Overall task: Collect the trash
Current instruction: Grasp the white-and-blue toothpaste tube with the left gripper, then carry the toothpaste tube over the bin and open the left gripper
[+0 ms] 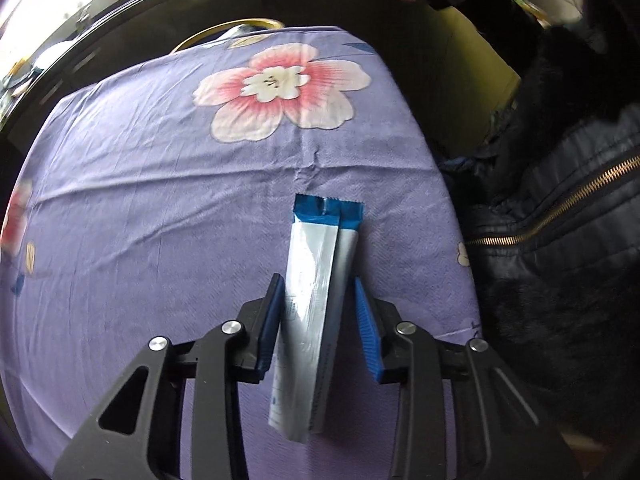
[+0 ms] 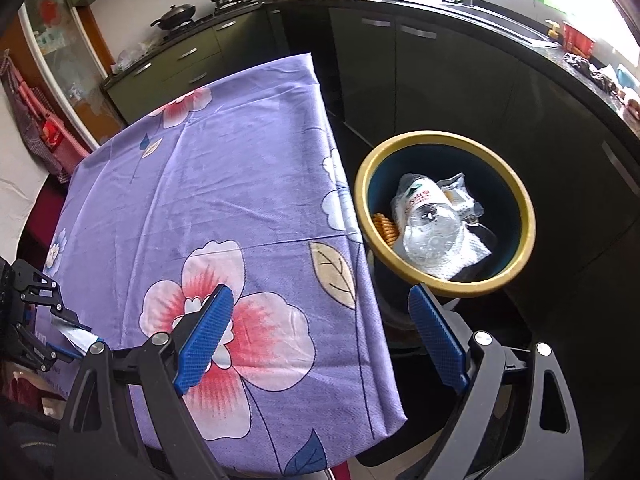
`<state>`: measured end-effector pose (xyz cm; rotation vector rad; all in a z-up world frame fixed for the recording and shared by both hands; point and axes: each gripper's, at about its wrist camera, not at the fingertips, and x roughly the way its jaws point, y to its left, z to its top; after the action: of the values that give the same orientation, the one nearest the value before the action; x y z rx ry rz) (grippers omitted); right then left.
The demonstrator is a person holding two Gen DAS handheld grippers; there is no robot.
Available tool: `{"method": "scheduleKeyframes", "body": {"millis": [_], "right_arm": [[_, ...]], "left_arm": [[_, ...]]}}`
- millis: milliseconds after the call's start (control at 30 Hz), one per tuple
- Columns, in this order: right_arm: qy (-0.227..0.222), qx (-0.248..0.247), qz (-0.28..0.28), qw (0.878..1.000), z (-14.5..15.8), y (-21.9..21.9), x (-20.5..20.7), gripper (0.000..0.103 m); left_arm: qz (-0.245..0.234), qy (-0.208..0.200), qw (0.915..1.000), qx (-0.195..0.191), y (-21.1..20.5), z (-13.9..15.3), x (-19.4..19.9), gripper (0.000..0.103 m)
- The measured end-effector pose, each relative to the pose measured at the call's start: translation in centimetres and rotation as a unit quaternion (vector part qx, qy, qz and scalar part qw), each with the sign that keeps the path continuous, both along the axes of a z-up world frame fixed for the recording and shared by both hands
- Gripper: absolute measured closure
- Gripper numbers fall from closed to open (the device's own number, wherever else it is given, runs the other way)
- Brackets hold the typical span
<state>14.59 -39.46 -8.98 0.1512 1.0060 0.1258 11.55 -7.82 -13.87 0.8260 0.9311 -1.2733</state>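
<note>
A silver and blue wrapper (image 1: 316,300) lies lengthwise on the purple flowered tablecloth (image 1: 160,208). My left gripper (image 1: 320,300) is open, its blue pads on either side of the wrapper with gaps between pads and wrapper. In the right wrist view the left gripper (image 2: 52,320) shows at the far left with the wrapper (image 2: 78,334) between its fingers. My right gripper (image 2: 320,316) is open and empty above the table's near right corner. A yellow-rimmed trash bin (image 2: 516,196) stands on the floor to the right of the table, holding a plastic bottle (image 2: 428,224) and other trash.
Dark kitchen cabinets (image 2: 460,92) and a counter with a sink run behind and to the right of the bin. A stove with pans (image 2: 176,14) is at the back. The person's dark jacket (image 1: 568,240) is at the table's right edge in the left wrist view.
</note>
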Motion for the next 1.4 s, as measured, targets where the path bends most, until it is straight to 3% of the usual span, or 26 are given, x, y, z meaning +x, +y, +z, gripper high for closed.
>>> {"method": "scheduleKeyframes", "body": {"millis": [133, 333, 600, 733, 933, 1167, 1333, 1400], "right_arm": [[-0.002, 0.014, 0.009, 1.0, -0.4, -0.2, -0.3, 0.015], [-0.005, 0.038, 0.025, 0.999, -0.9, -0.6, -0.8, 0.015], [-0.018, 0.064, 0.058, 0.996, -1.2, -1.3, -1.4, 0.014], [-0.03, 0.08, 0.067, 0.994, -1.3, -2.0, -2.0, 0.014], [-0.058, 0.093, 0.054, 0.992, -1.0, -4.0, -3.9, 0.014], [-0.1, 0.088, -0.046, 0.99, -1.1, -9.7, -7.0, 0.013], [-0.107, 0.116, -0.095, 0.983, -2.0, -13.6, -8.3, 0.013], [-0.108, 0.127, -0.11, 0.98, -2.3, -14.8, -8.8, 0.013]], "left_arm": [[0.065, -0.001, 0.9979, 0.0, 0.3, -0.2, -0.7, 0.069], [0.208, -0.005, 0.978, -0.006, 0.0, -0.3, -1.4, 0.069], [0.28, -0.049, 0.9587, -0.007, -1.2, -0.3, -3.6, 0.078], [0.321, -0.043, 0.9461, -0.006, -1.6, -0.1, -3.8, 0.08], [0.335, -0.043, 0.9409, -0.021, -4.6, 1.5, -3.8, 0.081], [0.323, 0.015, 0.9407, -0.101, -10.9, 6.5, -0.8, 0.081], [0.294, 0.066, 0.9455, -0.124, -17.8, 9.2, 3.2, 0.081], [0.274, 0.059, 0.9523, -0.121, -21.5, 10.1, 4.7, 0.081]]}}
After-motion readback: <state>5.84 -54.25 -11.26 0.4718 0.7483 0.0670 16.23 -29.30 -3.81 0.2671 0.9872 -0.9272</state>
